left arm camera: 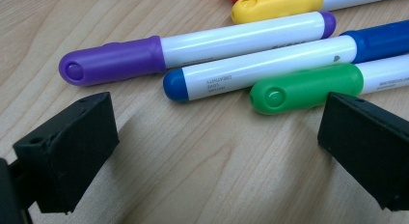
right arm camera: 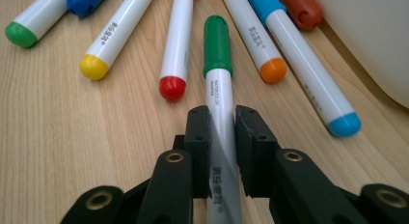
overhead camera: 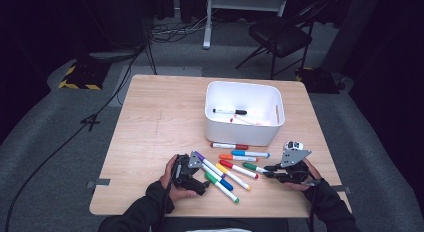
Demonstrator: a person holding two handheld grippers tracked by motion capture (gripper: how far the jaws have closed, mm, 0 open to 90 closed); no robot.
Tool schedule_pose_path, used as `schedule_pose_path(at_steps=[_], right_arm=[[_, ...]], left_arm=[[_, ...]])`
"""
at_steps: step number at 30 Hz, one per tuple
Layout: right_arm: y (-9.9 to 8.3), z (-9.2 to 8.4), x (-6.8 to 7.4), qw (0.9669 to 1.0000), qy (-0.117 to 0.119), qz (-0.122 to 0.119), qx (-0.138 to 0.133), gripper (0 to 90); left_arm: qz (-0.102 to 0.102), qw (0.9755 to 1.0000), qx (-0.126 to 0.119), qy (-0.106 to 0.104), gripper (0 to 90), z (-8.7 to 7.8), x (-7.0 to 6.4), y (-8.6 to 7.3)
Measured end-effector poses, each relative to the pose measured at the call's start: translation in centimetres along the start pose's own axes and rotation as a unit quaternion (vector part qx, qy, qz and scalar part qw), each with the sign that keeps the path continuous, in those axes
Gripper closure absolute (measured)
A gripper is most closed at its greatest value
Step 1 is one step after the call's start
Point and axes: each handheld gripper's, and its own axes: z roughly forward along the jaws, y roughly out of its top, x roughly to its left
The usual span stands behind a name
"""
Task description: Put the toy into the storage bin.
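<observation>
Table (overhead camera: 150, 122) first: light wood, with a white bin (overhead camera: 244, 112) at the far right already holding a couple of markers, and a loose fan of markers on the bare wood in front of it. My guess is they're headed for the bin.

Right gripper (right arm camera: 223, 125) has its jaws clamped narrow on the dark green-capped marker (right arm camera: 218, 60), which lies low over the table and points at the others. The grip is near the tail end, so it could droop or swing into the red-tipped marker (right arm camera: 176, 45) when lifted.

Left gripper (left arm camera: 217, 137) is spread wide, holding nothing, just short of the purple marker (left arm camera: 193, 52), blue marker (left arm camera: 270, 64) and light green marker (left arm camera: 308, 86). They lie touching, so closing there might grab two.

Bin contents are hard to make out from the high view.
</observation>
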Motion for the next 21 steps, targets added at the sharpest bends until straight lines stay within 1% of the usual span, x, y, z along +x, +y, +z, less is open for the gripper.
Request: schedule_pose_path(at_steps=[1, 3, 4, 5, 9, 10, 11, 12, 15, 16, 17, 19, 20, 21], right_arm=[[0.1, -0.1, 0.0, 1.0, -0.001, 0.0, -0.001, 75.7], [0.5, -0.1, 0.0, 0.9999, -0.002, -0.009, -0.008, 74.4], [0.9, 0.0, 0.2, 1.0, 0.001, -0.005, -0.008, 73.9], [1.2, 0.2, 0.0, 0.9997, -0.001, -0.023, -0.011, 73.2], [2.4, 1.3, 0.2, 0.9997, 0.009, -0.024, -0.002, 73.2], [2.6, 1.6, 0.0, 0.9994, 0.005, -0.033, 0.004, 73.3], [2.8, 1.9, -0.1, 0.9994, 0.005, -0.035, 0.008, 73.2], [2.9, 2.1, -0.1, 0.9995, 0.007, -0.029, 0.007, 73.2], [3.1, 2.9, -0.4, 0.9993, 0.009, -0.033, 0.017, 72.5], [3.2, 3.0, -0.4, 0.9994, 0.015, -0.027, 0.015, 72.5], [3.3, 3.1, -0.6, 0.9993, 0.015, -0.031, 0.016, 72.6], [3.4, 3.3, -0.4, 0.9997, 0.016, -0.015, 0.012, 74.1], [3.4, 3.2, -0.6, 0.9995, 0.016, -0.023, 0.015, 74.4], [3.2, 3.1, -0.5, 0.9996, 0.019, -0.017, 0.01, 74.6]], left_arm=[[0.0, 1.0, 0.0, 0.0, 0.6, 0.0, 0.0, 0.0], [0.0, 1.0, 0.0, 0.0, 0.6, 0.0, 0.0, 0.0], [0.0, 1.0, 0.0, 0.0, 0.6, 0.0, 0.0, 0.0], [0.0, 1.0, 0.0, 0.0, 0.6, 0.0, 0.0, 0.0], [0.0, 1.0, 0.0, 0.0, 0.7, 0.0, 0.0, 0.0], [0.0, 1.0, 0.0, 0.0, 0.6, 0.0, 0.0, 0.0], [0.0, 1.0, 0.0, 0.0, 0.6, 0.0, 0.0, 0.0], [0.0, 1.0, 0.0, 0.0, 0.6, 0.0, 0.0, 0.0], [0.0, 1.0, 0.0, 0.0, 0.6, 0.0, 0.0, 0.0], [0.0, 1.0, 0.0, 0.0, 0.6, 0.0, 0.0, 0.0], [0.0, 1.0, 0.0, 0.0, 0.5, 0.0, 0.0, 0.0], [0.0, 1.0, -0.001, 0.001, 0.6, 0.0, 0.0, 0.0], [0.0, 1.0, -0.001, 0.001, 0.6, 0.0, 0.0, 0.0], [0.0, 1.0, -0.001, 0.001, 0.6, 0.0, 0.0, 0.0]])
